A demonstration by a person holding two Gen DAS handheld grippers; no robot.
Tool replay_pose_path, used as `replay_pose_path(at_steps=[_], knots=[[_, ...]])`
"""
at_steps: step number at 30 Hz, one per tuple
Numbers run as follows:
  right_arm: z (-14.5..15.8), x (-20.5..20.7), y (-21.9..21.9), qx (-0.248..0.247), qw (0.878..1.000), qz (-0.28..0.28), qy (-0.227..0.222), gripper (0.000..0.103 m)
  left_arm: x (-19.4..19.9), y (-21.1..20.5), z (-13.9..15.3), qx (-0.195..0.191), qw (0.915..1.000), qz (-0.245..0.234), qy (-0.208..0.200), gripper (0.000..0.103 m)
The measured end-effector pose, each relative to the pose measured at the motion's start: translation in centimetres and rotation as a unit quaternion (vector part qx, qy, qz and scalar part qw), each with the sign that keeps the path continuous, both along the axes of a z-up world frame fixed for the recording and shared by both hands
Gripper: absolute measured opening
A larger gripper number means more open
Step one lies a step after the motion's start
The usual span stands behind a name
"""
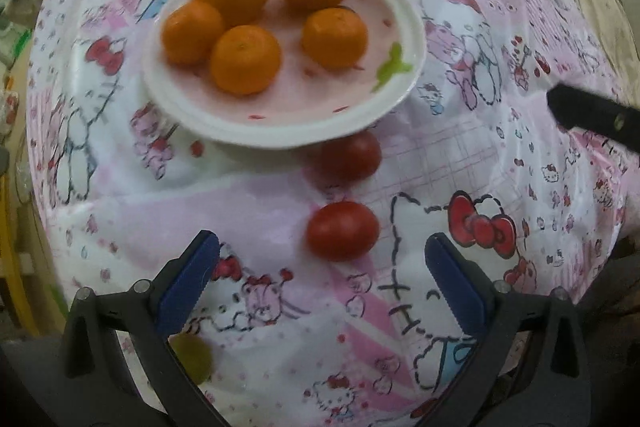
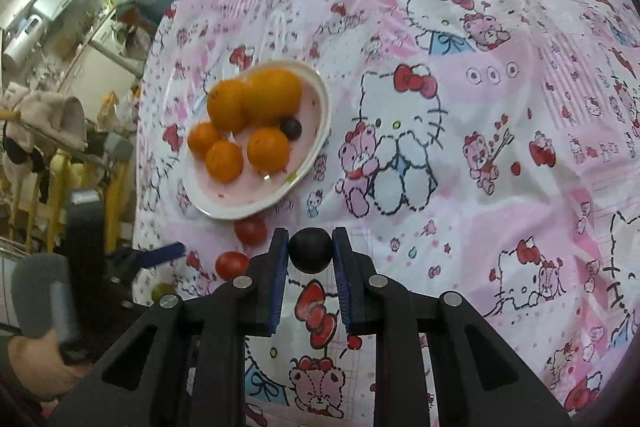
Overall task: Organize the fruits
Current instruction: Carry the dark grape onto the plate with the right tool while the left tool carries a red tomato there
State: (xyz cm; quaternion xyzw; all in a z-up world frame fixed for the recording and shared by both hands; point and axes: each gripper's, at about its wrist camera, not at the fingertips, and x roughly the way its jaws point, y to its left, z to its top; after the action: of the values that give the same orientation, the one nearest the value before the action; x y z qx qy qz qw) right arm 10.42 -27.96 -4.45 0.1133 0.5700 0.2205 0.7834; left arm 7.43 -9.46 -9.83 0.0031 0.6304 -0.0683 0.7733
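A white plate [image 1: 404, 27] holds several oranges [image 1: 244, 61] on the Hello Kitty cloth. Two cherry tomatoes lie in front of it: one [image 1: 350, 155] by the rim, one [image 1: 342, 230] nearer me. My left gripper [image 1: 322, 267] is open and empty, just short of the nearer tomato. A green grape [image 1: 192, 357] lies by its left finger. My right gripper [image 2: 310, 253] is shut on a dark grape [image 2: 310, 250], held above the cloth right of the tomatoes [image 2: 231, 265]. The plate [image 2: 320, 131] also holds a dark grape [image 2: 291, 128].
The right gripper's finger [image 1: 592, 115] shows at the right edge of the left view. The left gripper [image 2: 148, 257] and the hand holding it show at lower left in the right view. Beyond the table's left edge are cluttered shelves and clothes [image 2: 44, 115].
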Motion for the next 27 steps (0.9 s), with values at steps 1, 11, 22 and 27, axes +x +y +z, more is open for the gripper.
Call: replay_pose_path(at_steps=[1, 11, 22, 27], knots=[[0.0, 0.0, 0.1, 0.003, 1.000, -0.002, -0.001, 0.023, 0.1, -0.2, -0.1, 0.002, 1.0000, -0.002, -0.002, 0.095], [0.1, 0.3, 0.3, 0.012, 1.000, 0.002, -0.003, 0.023, 0.6, -1.2, -1.2, -0.004, 0.9998, -0.016, 0.012, 0.035], [0.1, 0.5, 0.7, 0.010, 1.000, 0.002, -0.003, 0.023, -0.7, 2.3, 2.0, -0.059, 0.9980, 0.022, 0.000, 0.035], [1.7, 1.1, 1.1, 0.031, 0.999, -0.003, -0.019, 0.023, -0.2, 5.3, 5.2, -0.078, 0.9956, 0.047, -0.025, 0.035]])
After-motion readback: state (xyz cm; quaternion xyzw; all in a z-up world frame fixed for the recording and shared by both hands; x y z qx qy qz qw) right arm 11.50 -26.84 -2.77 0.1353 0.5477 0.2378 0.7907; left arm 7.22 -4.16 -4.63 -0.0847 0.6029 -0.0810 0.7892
